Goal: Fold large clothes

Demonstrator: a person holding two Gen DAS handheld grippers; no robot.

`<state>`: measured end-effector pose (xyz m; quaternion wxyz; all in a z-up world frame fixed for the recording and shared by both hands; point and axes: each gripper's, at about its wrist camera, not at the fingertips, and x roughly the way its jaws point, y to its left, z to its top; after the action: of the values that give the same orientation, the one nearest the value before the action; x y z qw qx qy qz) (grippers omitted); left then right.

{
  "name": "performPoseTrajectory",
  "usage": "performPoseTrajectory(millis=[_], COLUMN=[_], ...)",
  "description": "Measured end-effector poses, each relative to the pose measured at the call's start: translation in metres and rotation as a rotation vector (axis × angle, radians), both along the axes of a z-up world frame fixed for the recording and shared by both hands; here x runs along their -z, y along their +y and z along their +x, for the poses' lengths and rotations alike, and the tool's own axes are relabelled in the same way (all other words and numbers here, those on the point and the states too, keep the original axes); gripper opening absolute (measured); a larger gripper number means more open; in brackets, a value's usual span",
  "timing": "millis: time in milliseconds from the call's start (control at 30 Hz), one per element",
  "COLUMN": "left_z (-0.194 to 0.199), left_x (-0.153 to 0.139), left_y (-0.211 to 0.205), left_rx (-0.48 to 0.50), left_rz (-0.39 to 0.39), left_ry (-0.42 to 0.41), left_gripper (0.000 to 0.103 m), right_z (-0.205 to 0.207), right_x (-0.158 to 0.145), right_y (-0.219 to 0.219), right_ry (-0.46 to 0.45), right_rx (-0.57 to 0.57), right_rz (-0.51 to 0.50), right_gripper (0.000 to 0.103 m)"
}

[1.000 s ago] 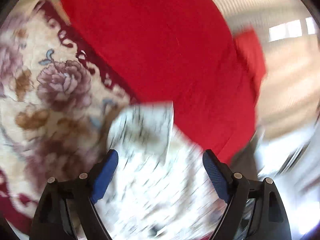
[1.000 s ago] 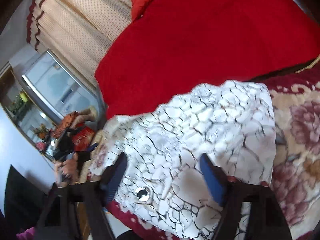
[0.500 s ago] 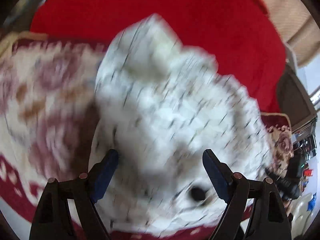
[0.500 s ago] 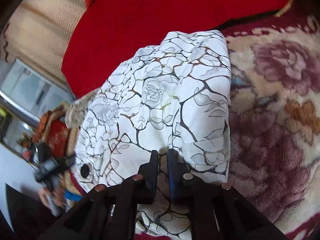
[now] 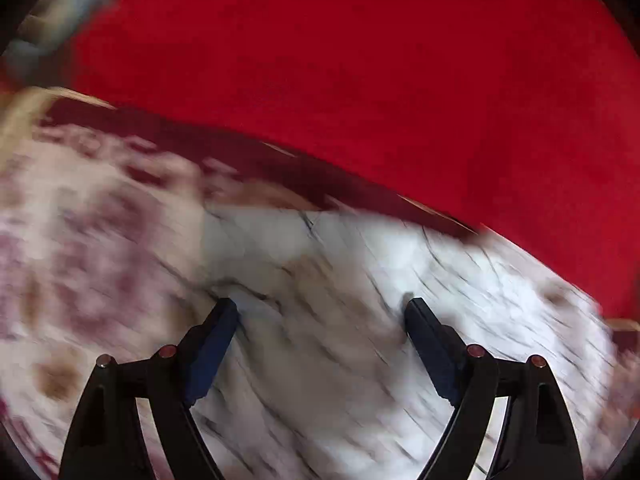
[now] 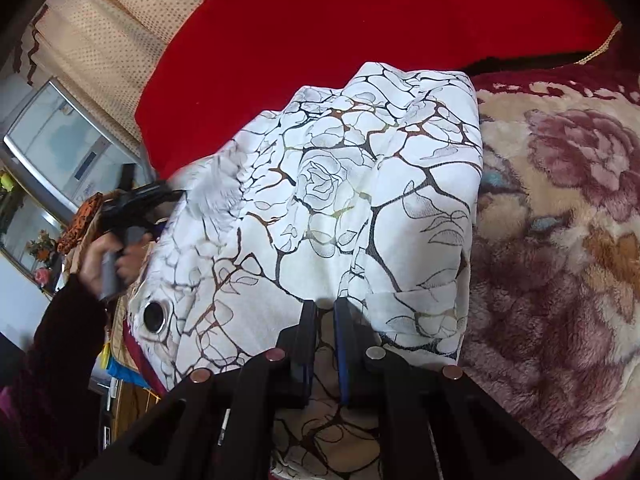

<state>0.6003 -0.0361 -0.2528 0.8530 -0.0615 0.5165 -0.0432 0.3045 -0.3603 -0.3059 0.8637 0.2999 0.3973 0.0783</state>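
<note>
White cloth garment with black crackle-rose print (image 6: 320, 208) lies bunched on floral plush blanket (image 6: 560, 240), by red cover's (image 6: 360, 20) edge. Right claw (image 6: 325, 308) pinched on near hem. Left claw (image 5: 320, 316) wide above it. I judge fabric light, limp, droopy; take hold at corners.

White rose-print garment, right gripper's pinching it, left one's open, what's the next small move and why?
Probably bring the open left gripper down onto the near edge of the white garment and close. The right gripper already pinches a fold, while the left hovers over cloth with its jaws spread, holding nothing. Folding a garment this wide on the floral blanket likely needs both edges held.
</note>
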Motion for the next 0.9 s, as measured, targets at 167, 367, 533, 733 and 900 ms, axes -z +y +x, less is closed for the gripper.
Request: performPoseTrajectory(millis=[167,367,533,733,900], left_z=[-0.012,-0.082,-0.155,-0.198,-0.225], left_x=[-0.007,-0.047,-0.049,-0.010,0.004], left_y=[0.035,0.020,-0.016,-0.016,-0.023], left_rx=[-0.059,0.144,0.334,0.258,0.245], left_rz=[-0.112,-0.168,-0.109,0.175,0.267], left_ry=[0.035,-0.053,-0.050,-0.111,-0.193], left_gripper=[0.086,0.086,0.086,0.088,0.088], right_z=[-0.005,-0.005,0.007,0.049,0.078], right_x=[0.000,-0.007,-0.046,-0.073,-0.040], right_y=[0.001,-0.002,0.004,0.044,0.068], right_ry=[-0.007,0.017,-0.026,-0.018,0.118], right_rx=[-0.001,0.017,0.019,-0.036,-0.062], right_rz=[-0.009,0.020,0.014,-0.051,-0.156], right_gripper=[0.011,0.011,0.016,0.016,0.018])
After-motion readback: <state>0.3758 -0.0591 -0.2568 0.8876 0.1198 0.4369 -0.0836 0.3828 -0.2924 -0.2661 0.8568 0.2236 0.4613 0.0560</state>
